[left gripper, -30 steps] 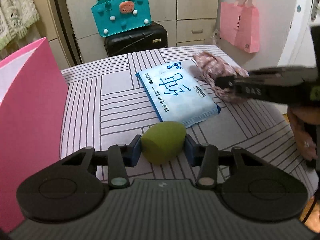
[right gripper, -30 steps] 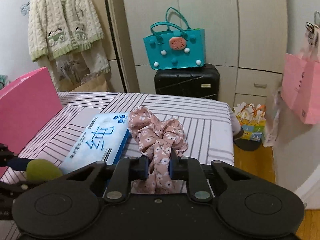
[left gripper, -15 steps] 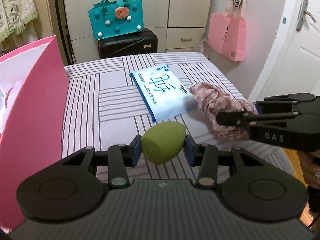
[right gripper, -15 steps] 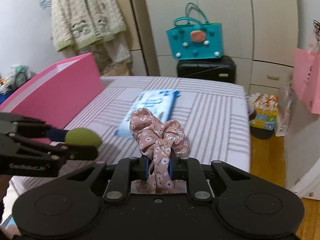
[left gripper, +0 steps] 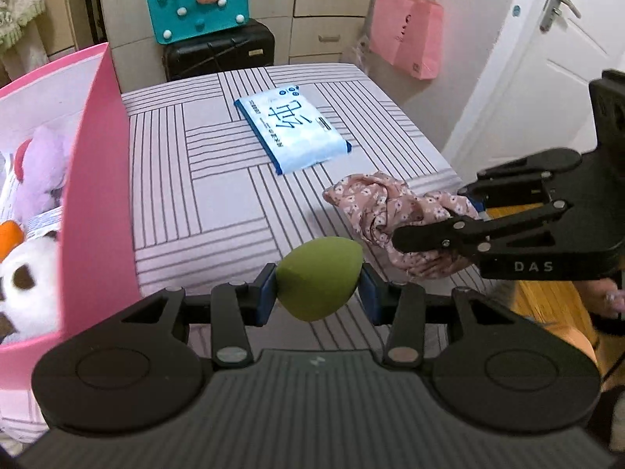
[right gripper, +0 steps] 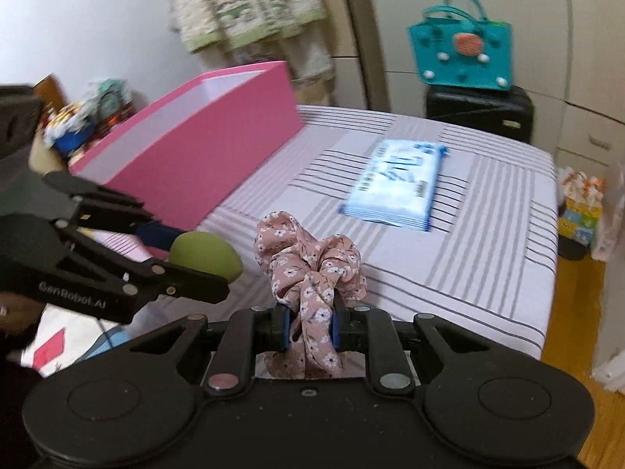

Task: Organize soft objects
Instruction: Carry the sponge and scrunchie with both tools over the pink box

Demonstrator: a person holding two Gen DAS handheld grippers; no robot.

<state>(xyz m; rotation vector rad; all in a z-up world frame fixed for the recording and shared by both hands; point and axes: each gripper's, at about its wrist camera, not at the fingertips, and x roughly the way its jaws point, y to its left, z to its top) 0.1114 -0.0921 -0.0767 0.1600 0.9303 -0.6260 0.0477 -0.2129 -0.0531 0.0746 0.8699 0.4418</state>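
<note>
My left gripper [left gripper: 318,299] is shut on a green egg-shaped sponge [left gripper: 319,277], held above the near edge of the striped table [left gripper: 218,195]. My right gripper [right gripper: 310,324] is shut on a pink floral scrunchie [right gripper: 308,269], also lifted, just right of the sponge. The scrunchie [left gripper: 390,211] and the right gripper [left gripper: 465,215] show in the left wrist view. The sponge [right gripper: 205,256] and the left gripper [right gripper: 183,246] show in the right wrist view. A pink box [left gripper: 99,179] stands at the table's left; plush toys [left gripper: 35,183] lie in it.
A blue-and-white wipes pack [left gripper: 291,129] lies flat on the table beyond the grippers. A black suitcase [left gripper: 218,52] with a teal bag [left gripper: 197,2] stands behind the table. A pink paper bag [left gripper: 406,35] hangs by the white door [left gripper: 547,62] on the right.
Both grippers have pulled back and up from the table's middle toward its near edge, each keeping its object. The pink box's inside with the plush toys has come into the left wrist view.
</note>
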